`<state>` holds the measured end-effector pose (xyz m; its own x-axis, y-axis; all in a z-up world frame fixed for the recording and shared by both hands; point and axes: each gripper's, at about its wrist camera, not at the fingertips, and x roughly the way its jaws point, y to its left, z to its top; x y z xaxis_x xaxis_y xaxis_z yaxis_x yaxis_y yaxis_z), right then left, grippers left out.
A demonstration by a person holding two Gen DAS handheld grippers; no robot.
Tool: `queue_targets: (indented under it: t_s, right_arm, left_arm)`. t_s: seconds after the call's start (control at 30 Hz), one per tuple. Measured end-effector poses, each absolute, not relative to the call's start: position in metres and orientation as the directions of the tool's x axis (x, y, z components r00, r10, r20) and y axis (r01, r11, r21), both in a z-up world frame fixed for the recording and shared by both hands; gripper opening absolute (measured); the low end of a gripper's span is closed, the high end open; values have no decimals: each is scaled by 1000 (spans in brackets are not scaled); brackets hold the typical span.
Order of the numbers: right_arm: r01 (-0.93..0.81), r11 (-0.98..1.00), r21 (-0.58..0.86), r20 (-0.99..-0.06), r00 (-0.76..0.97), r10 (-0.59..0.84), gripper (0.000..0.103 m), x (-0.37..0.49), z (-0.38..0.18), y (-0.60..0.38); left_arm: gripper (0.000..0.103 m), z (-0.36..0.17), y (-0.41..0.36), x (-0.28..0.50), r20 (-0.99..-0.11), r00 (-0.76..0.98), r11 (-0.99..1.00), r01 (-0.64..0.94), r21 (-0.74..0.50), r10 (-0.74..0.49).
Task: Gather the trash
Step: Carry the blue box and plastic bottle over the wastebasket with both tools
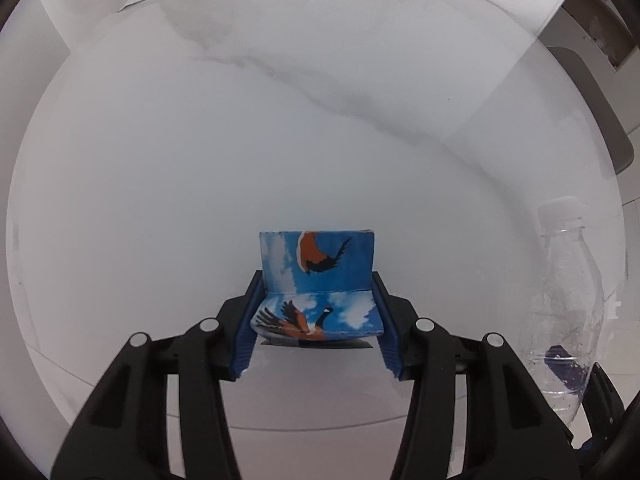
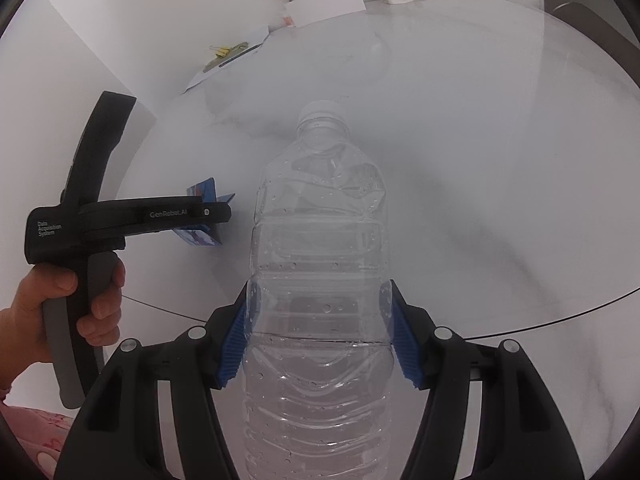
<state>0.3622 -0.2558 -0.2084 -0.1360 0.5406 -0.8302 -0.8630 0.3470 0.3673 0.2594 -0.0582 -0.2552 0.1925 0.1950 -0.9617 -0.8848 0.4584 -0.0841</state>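
Right wrist: left tongs read "GenRobot.AI", "Data Acquisition System".

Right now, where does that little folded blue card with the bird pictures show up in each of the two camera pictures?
Left wrist view: the folded blue card with bird pictures sits low in the middle, between the left gripper's blue pads.
Right wrist view: the same card is at middle left, mostly hidden behind that black gripper.
Shared landmark: the clear plastic bottle, far right in the first, central in the second.
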Motion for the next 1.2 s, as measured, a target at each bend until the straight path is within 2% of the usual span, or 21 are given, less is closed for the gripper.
queue_targets:
  t_s: [0.13,0.5,0.67,0.93,1.2]
  right_arm:
    - [-871,337,358,-829,-130,544,63,350,-203,-254]
    - [-901,301,311,-821,-95,563,63,259,-166,-246]
    - [-900,316,300,-816,-71,573,63,187,-153,-247]
    - [-879,349,326,-806,-66,588,63,40,-146,-243]
    - [-882,308,356,-818,-135,559,63,-74,-153,-231]
  left_arm:
    - [49,-237,-72,256,-956,214,473,-876,-98,198]
    - [49,-171,-74,165,-930,267,572,-816,-80,252]
    - [49,-157,-77,72,-915,297,662,-748,-46,272]
    - [49,-153,-80,-82,-913,333,771,-636,-33,236]
    - [49,-166,-68,-187,-921,337,790,-610,-56,195]
